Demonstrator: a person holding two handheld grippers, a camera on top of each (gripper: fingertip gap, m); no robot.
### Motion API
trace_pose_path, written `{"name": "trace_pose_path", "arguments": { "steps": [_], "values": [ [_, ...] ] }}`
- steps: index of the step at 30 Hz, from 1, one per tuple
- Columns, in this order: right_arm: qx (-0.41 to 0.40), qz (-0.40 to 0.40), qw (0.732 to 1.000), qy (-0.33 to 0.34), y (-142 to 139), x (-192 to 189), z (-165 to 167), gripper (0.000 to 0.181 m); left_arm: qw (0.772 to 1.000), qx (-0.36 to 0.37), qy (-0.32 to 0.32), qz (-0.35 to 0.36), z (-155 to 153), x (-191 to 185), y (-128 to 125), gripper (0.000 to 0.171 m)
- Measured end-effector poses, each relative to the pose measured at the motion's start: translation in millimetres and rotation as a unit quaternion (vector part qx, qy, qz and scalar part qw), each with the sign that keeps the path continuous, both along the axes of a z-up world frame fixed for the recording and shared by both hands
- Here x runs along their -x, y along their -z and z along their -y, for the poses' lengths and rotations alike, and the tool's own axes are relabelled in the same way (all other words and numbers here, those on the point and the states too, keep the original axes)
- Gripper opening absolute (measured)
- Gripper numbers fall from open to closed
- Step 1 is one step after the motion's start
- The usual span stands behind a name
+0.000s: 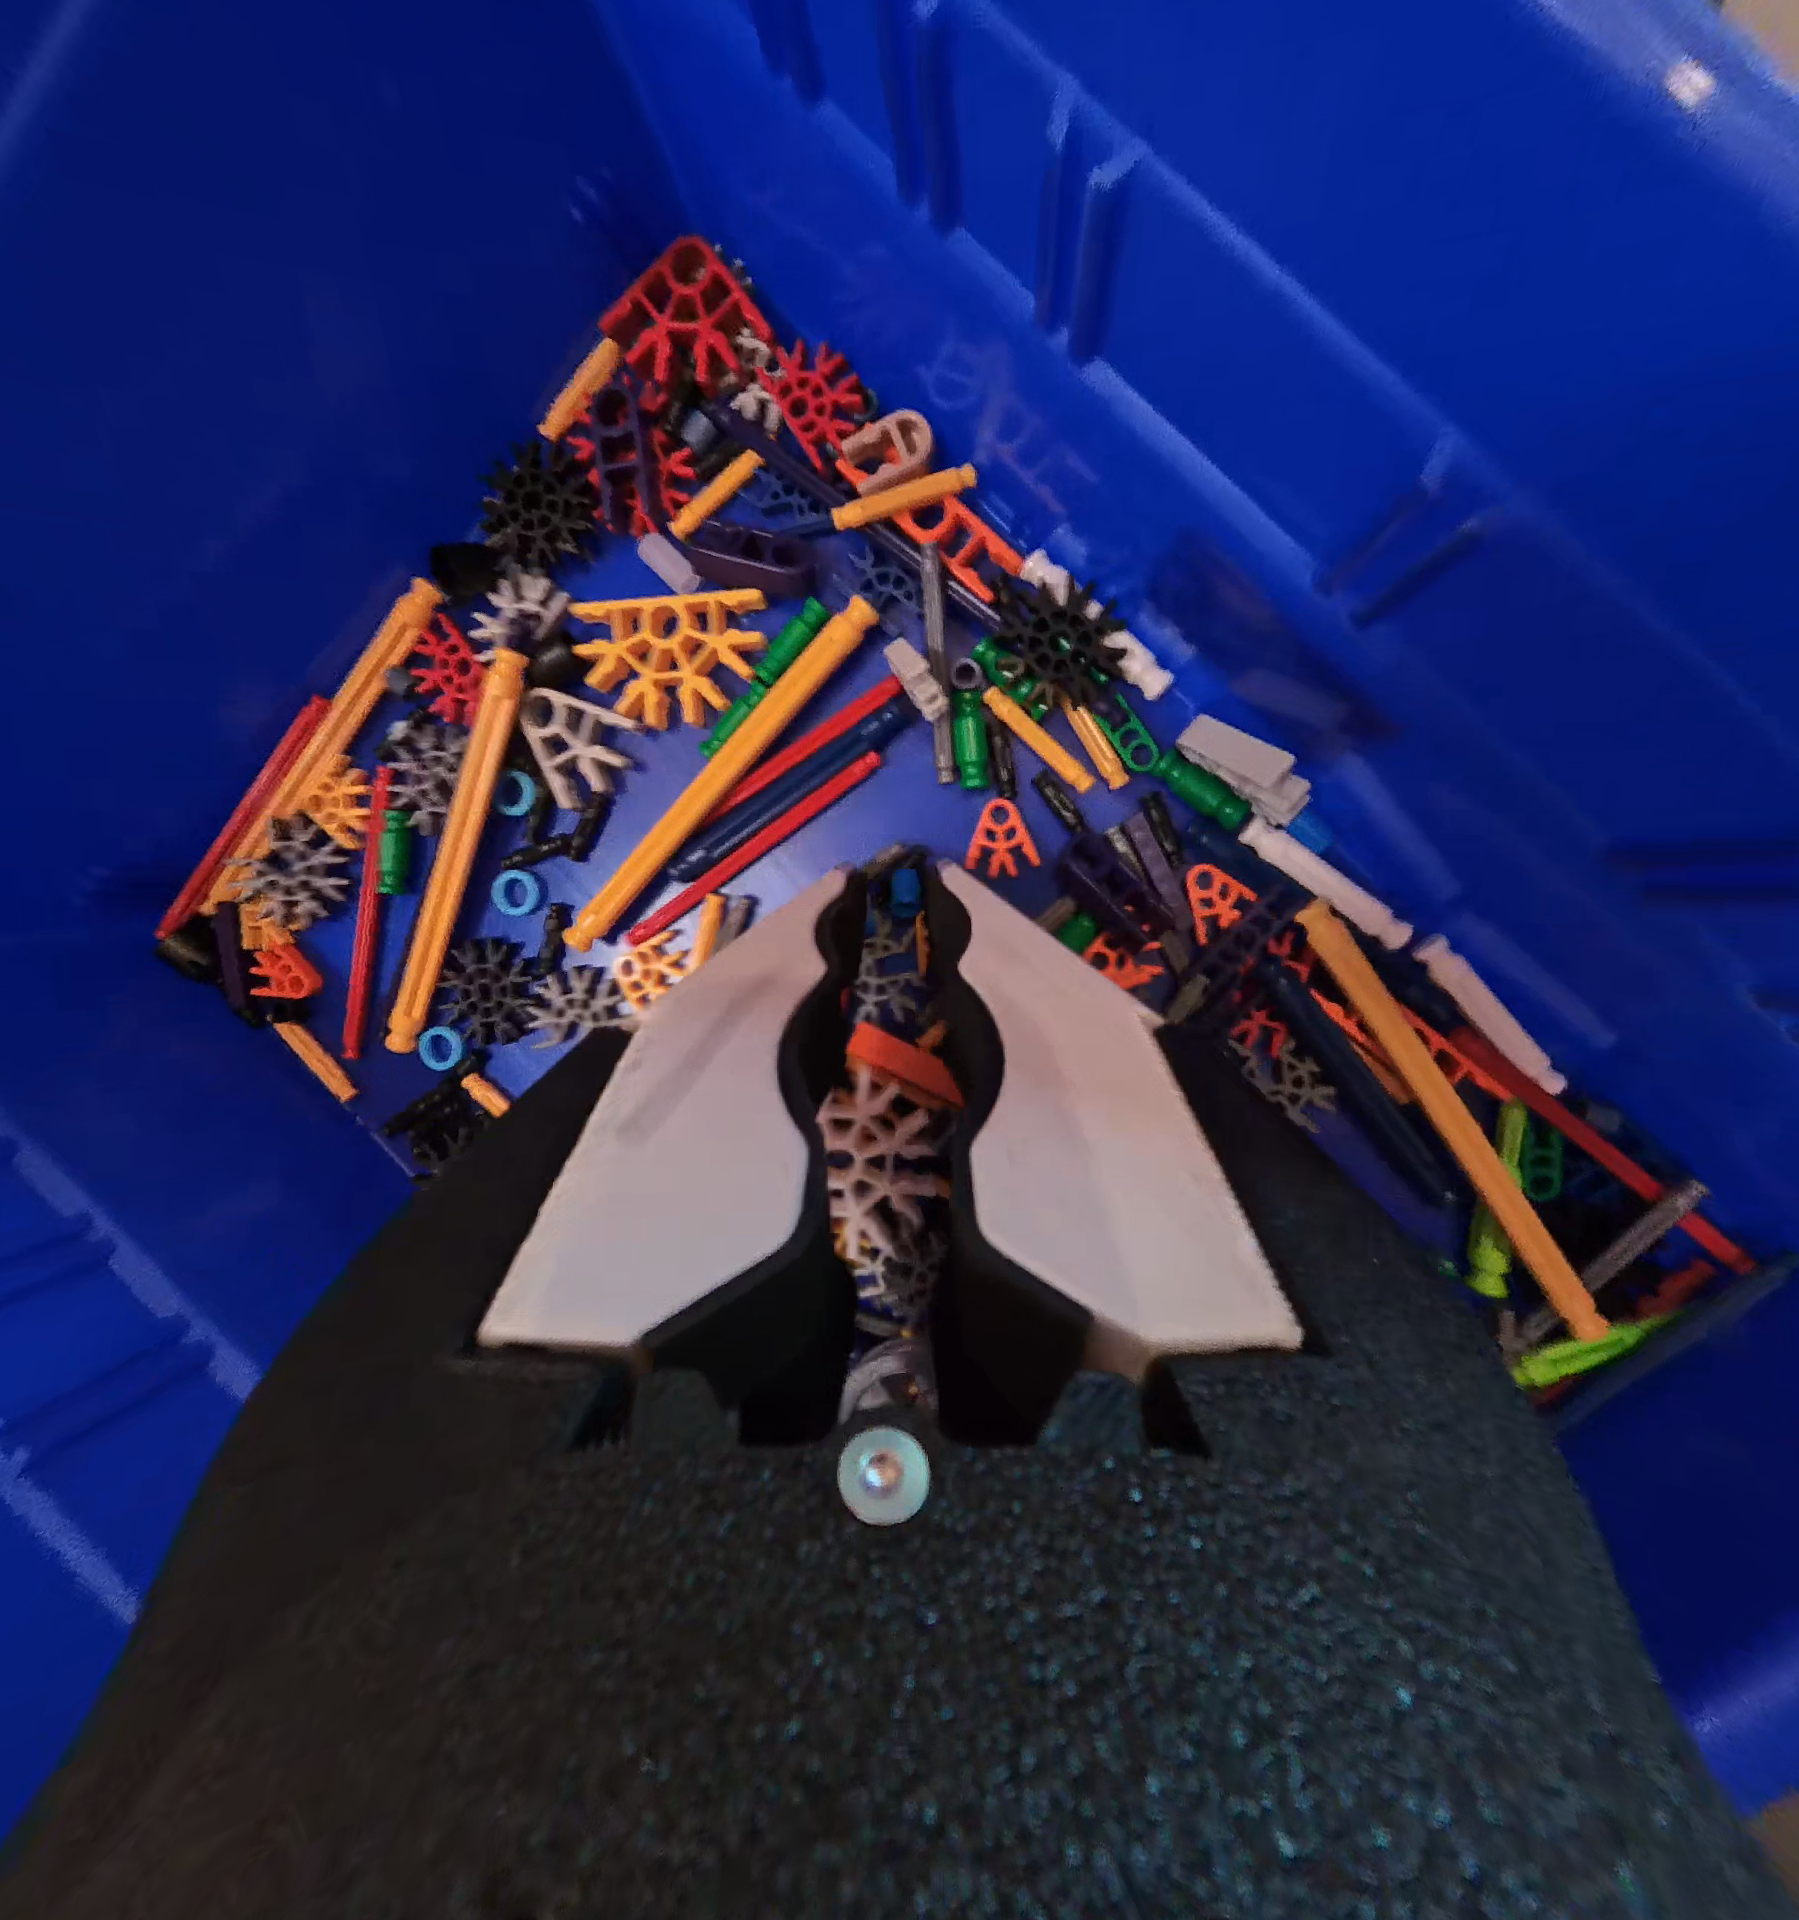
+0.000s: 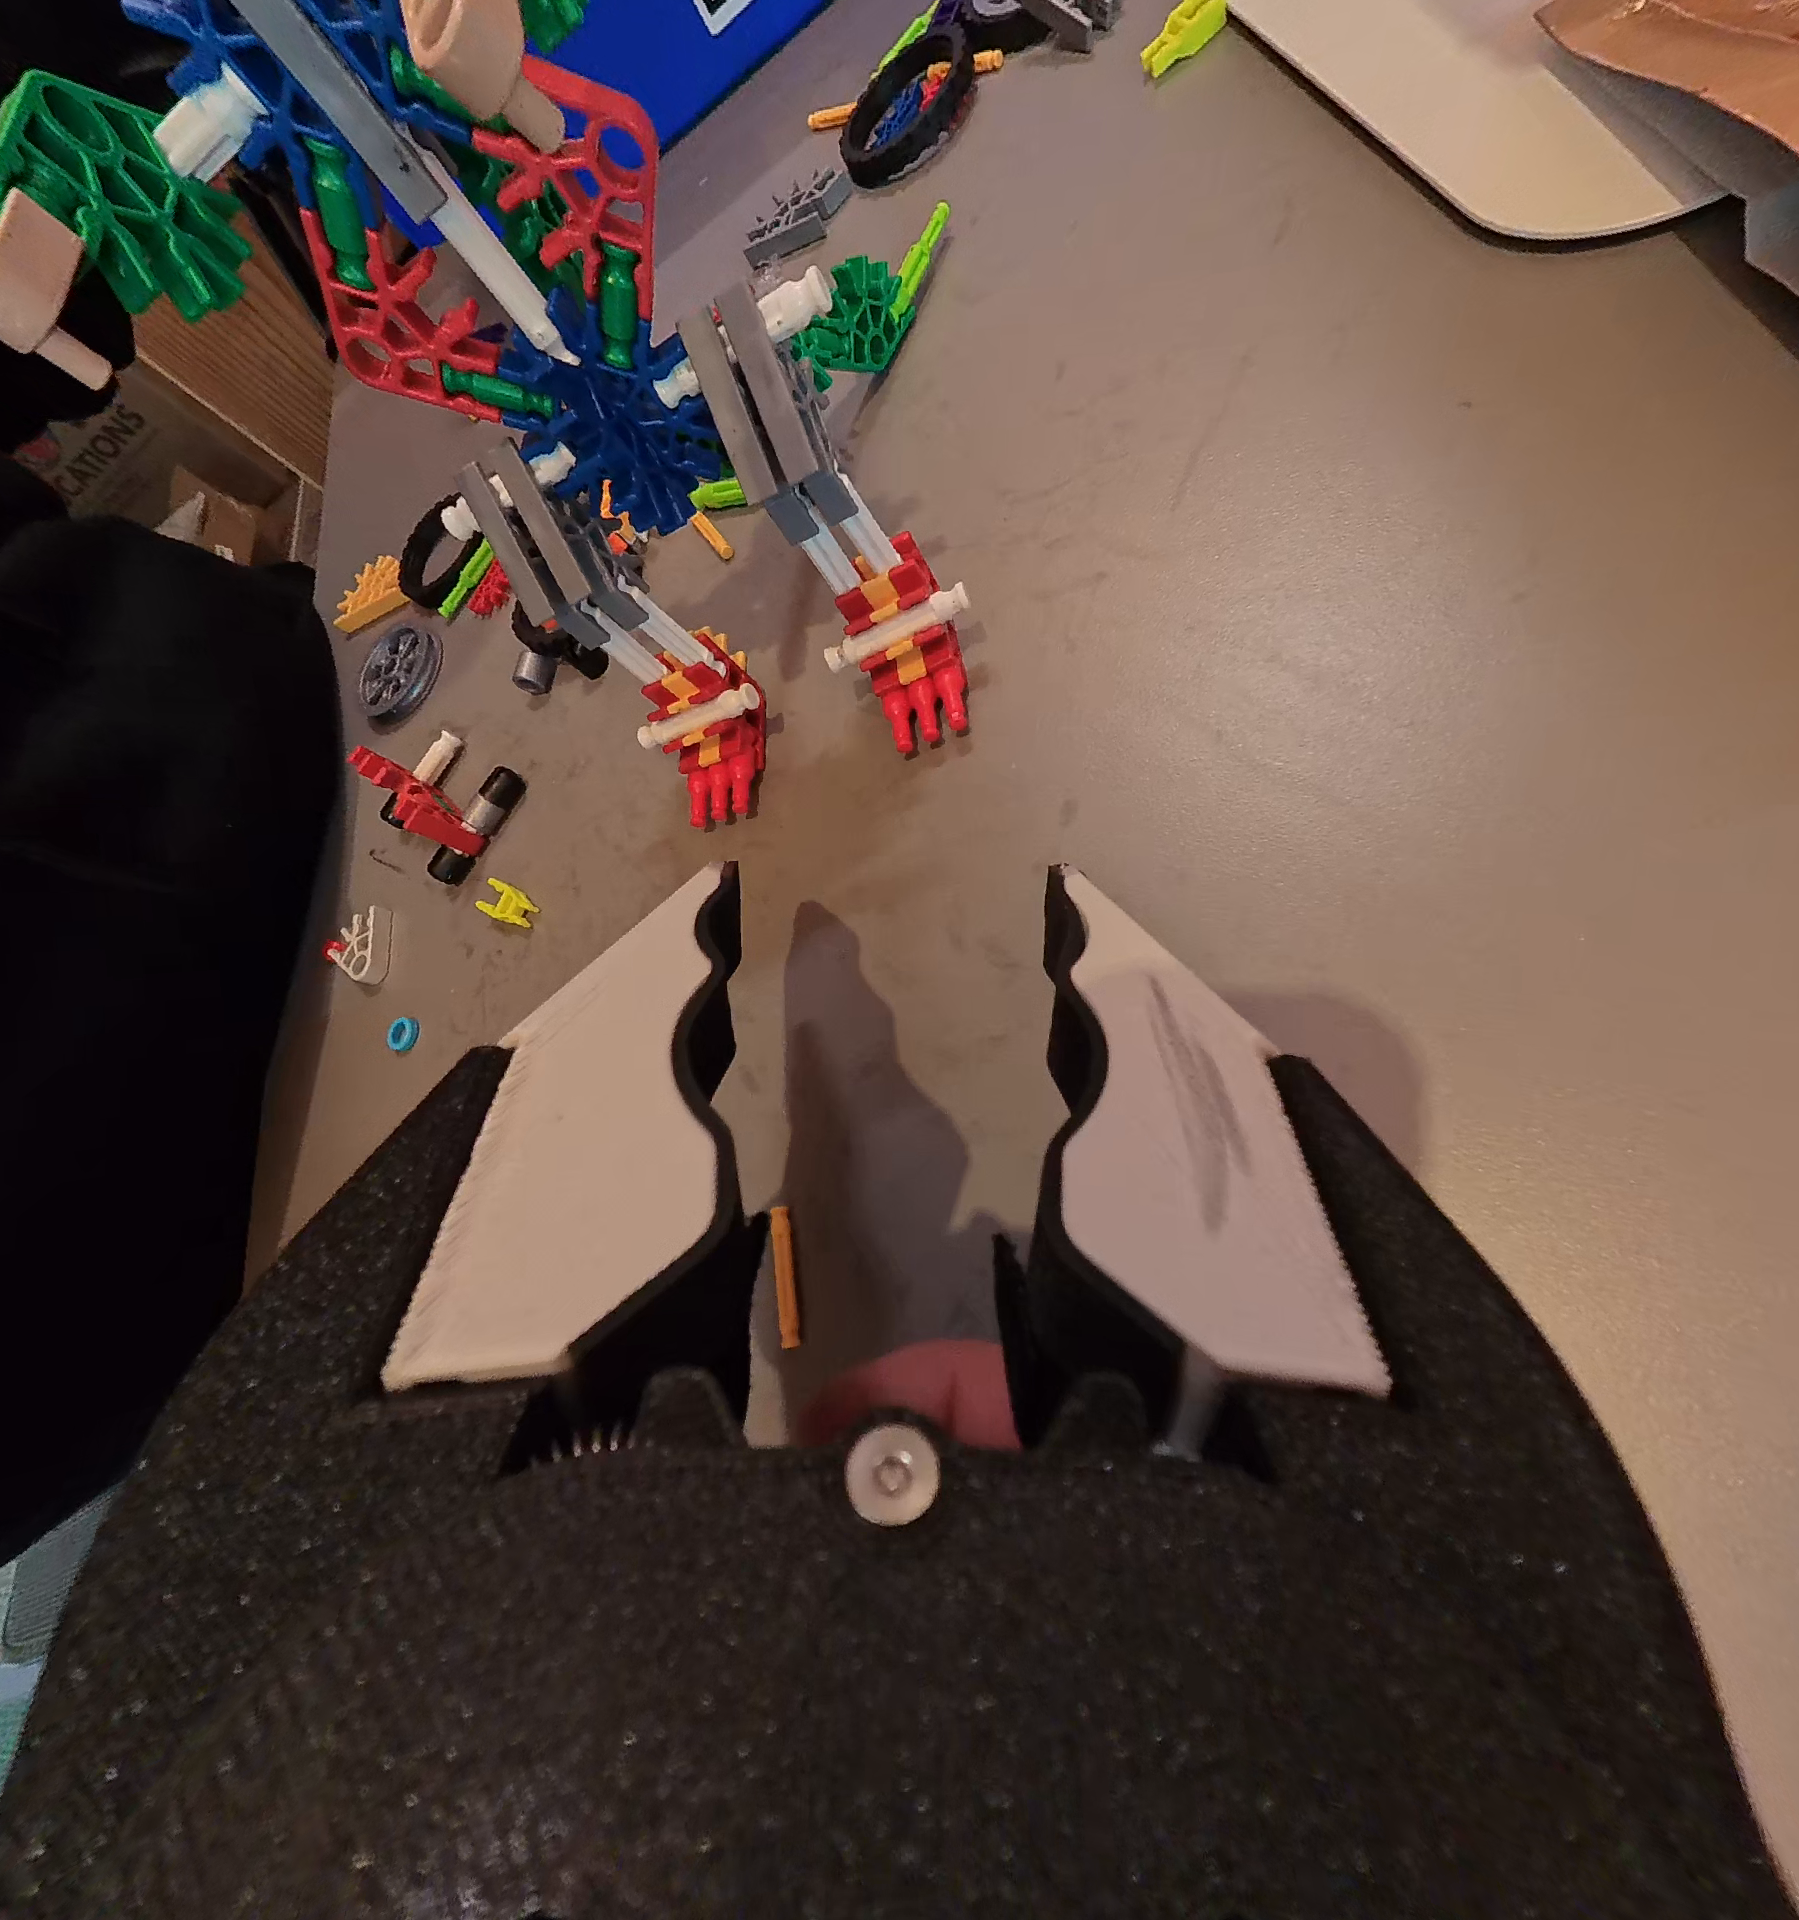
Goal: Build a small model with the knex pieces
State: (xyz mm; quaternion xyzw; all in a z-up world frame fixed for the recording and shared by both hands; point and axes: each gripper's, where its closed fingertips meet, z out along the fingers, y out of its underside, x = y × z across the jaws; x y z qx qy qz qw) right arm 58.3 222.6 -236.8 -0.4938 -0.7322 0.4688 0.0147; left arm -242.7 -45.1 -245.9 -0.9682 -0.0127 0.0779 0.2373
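Overhead, nearly closed left gripper (image 1: 893, 883) above blue bin (image 1: 251, 364) pieces (image 1: 666, 655).

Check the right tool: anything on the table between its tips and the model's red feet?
Nothing visible. Bare grey table lies between the right tool and the two red feet. Loose parts sit off to the left; a small orange rod lies behind the tips.

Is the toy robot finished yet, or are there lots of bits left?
Mostly built: the figure stands on the table on two red feet. In hand: nothing; the left tool, nearly closed, hangs over loose pieces in the blue bin, and the right tool is open, empty. Left: many rods, connectors.
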Motion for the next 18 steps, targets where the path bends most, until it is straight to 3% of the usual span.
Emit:
{"name": "trace_pose_path", "arguments": {
  "steps": [5,9,18],
  "values": [
    [-0.001,0.0,1.0,0.0,0.5,-0.1,0.2,0.058,0.997,-0.071,-0.017,-0.028,-16.8,15.2,-21.7,0.019],
    [-0.002,0.0,1.0,-0.001,0.4,-0.1,0.2,0.058,0.998,-0.051,-0.017,-0.035,-17.7,18.4,-10.2,0.031],
    [-0.003,0.0,1.0,-0.001,0.6,-0.2,0.4,0.058,1.0,-0.028,-0.01,0.006,-14.0,6.2,2.3,0.026]
  ]
}}
